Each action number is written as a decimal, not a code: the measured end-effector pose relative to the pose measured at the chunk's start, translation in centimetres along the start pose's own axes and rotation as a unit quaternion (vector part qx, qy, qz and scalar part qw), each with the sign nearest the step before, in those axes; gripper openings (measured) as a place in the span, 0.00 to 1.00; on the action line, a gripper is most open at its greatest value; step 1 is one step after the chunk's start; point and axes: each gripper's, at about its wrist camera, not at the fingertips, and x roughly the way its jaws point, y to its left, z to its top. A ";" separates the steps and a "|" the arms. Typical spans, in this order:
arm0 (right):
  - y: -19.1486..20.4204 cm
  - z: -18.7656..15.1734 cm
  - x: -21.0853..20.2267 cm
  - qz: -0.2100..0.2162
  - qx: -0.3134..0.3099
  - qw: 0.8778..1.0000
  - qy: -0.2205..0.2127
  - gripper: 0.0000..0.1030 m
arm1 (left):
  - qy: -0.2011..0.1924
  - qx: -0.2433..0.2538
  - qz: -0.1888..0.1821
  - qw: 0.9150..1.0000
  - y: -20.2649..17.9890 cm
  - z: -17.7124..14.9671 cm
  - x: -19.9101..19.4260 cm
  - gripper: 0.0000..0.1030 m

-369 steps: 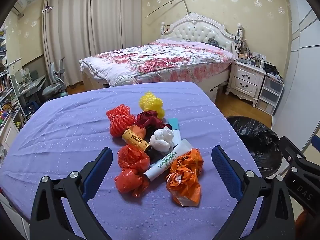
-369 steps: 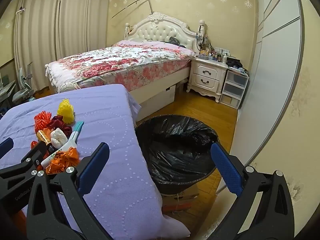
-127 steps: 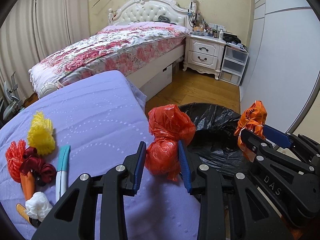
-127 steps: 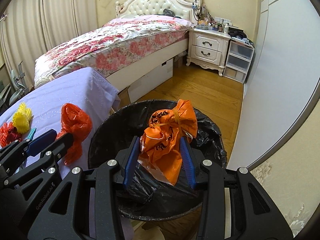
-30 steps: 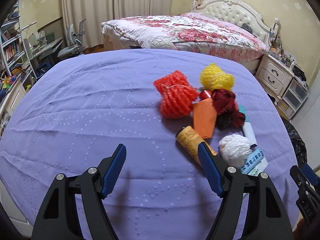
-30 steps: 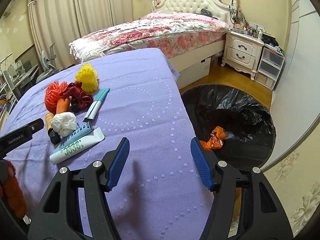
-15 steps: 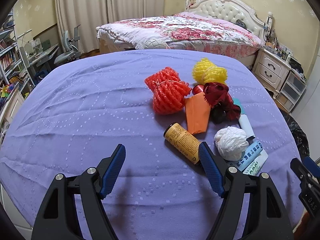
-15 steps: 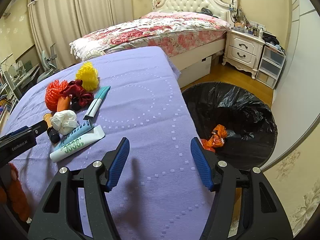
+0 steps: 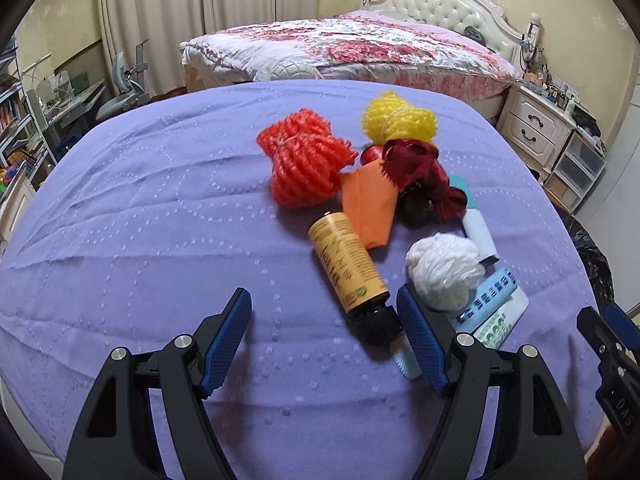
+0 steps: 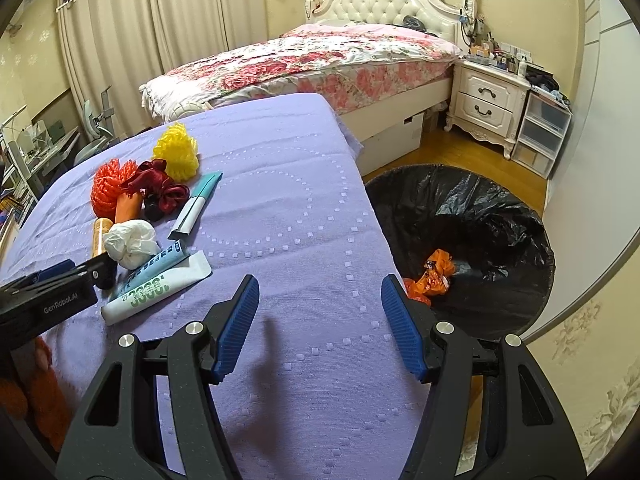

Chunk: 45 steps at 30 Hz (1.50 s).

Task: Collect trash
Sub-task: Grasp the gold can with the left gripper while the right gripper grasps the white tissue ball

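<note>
My left gripper [image 9: 324, 336] is open and empty, low over the purple table [image 9: 160, 216]. A yellow bottle with a black cap [image 9: 348, 264] lies just ahead, its cap close to the right finger. Around it lie a white wad [image 9: 444, 270], an orange packet [image 9: 368, 204], a red mesh ball [image 9: 304, 164], a yellow mesh ball [image 9: 398, 120], a dark red ribbon [image 9: 420, 172] and tubes [image 9: 492, 308]. My right gripper [image 10: 320, 320] is open and empty near the table's right edge, beside the black-lined bin [image 10: 480, 216] holding orange bags [image 10: 434, 272].
A bed with a floral cover [image 10: 320, 56] stands behind the table. A white nightstand [image 10: 488, 100] and plastic drawers [image 10: 544, 132] stand by the far wall. A white wardrobe door [image 10: 600, 120] rises on the right. Shelves and a chair [image 9: 120, 92] are at the left.
My left gripper has moved closer to the yellow bottle, which now lies just off its right finger. My right gripper has barely moved. Earlier, both red and orange bags went into the bin.
</note>
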 end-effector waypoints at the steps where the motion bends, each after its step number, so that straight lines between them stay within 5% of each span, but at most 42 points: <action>1: 0.0 -0.1 0.0 0.001 0.000 1.000 0.000 0.60 | 0.002 -0.001 0.000 1.000 0.3 -0.2 -0.1 0.68; 10: 0.8 -0.2 0.0 0.007 -0.008 1.000 0.001 0.60 | -0.004 0.002 0.001 1.000 1.1 0.0 -0.2 0.59; 14: 1.8 -0.2 -0.4 0.010 -0.020 1.000 -0.001 0.60 | -0.003 0.018 -0.024 1.000 0.8 0.1 0.0 0.31; 17: 2.6 -0.2 -0.4 0.014 -0.030 0.999 0.000 0.60 | -0.005 0.023 -0.027 0.999 1.0 -0.1 -0.1 0.24; 43: 13.0 2.0 1.9 0.069 -0.130 0.989 0.007 0.60 | -0.048 -0.014 0.022 0.999 8.8 -0.4 -2.2 0.24; 45: 13.4 2.0 2.6 0.063 -0.137 0.988 0.016 0.50 | -0.048 -0.017 0.020 0.998 9.1 -0.5 -2.2 0.24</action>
